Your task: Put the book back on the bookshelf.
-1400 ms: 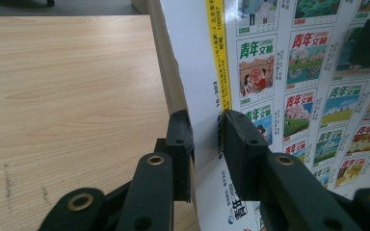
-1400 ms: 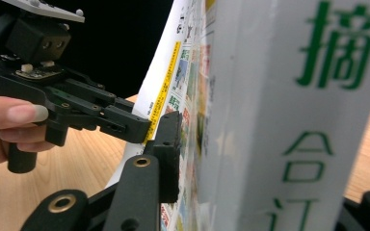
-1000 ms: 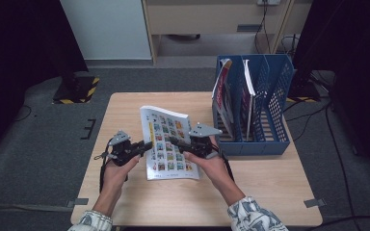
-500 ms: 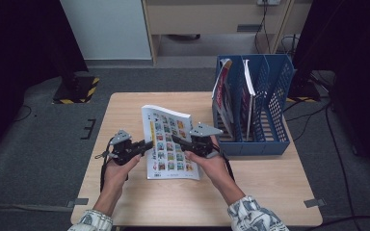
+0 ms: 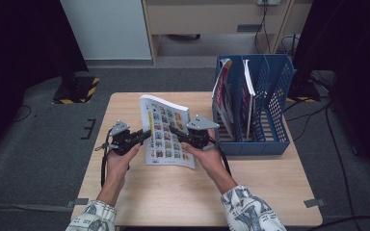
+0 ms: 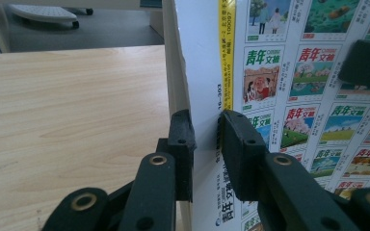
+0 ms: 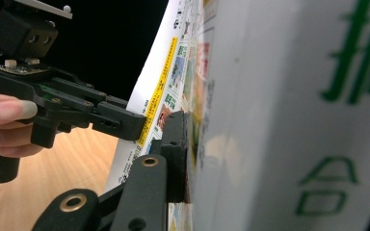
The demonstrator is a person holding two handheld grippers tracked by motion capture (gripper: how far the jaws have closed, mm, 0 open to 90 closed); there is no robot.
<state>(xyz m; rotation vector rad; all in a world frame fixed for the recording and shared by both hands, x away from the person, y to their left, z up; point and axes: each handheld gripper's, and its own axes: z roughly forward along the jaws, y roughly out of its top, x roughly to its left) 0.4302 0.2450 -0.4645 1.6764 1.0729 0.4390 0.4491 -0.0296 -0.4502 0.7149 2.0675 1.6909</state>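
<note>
A thick magazine (image 5: 166, 130) with a cover of small colourful pictures stands tilted on the wooden table (image 5: 270, 178), held between both hands. My left gripper (image 5: 146, 135) is shut on its left edge by the spine. In the left gripper view its pads (image 6: 180, 130) press the white spine and cover of the magazine (image 6: 279, 72). My right gripper (image 5: 174, 131) grips the right edge. Its jaws have just been closing on the magazine (image 7: 294, 120), which is between them. One black jaw lies flat against the cover, the other is hidden behind the pages. The left gripper (image 7: 120, 120) shows beyond.
A blue mesh file rack (image 5: 270, 120) stands at the table's right, just beside my right hand, with a couple of upright books (image 5: 224, 96) in its left slots. Bare tabletop lies in front of the hands and to the left. Dark floor surrounds the table.
</note>
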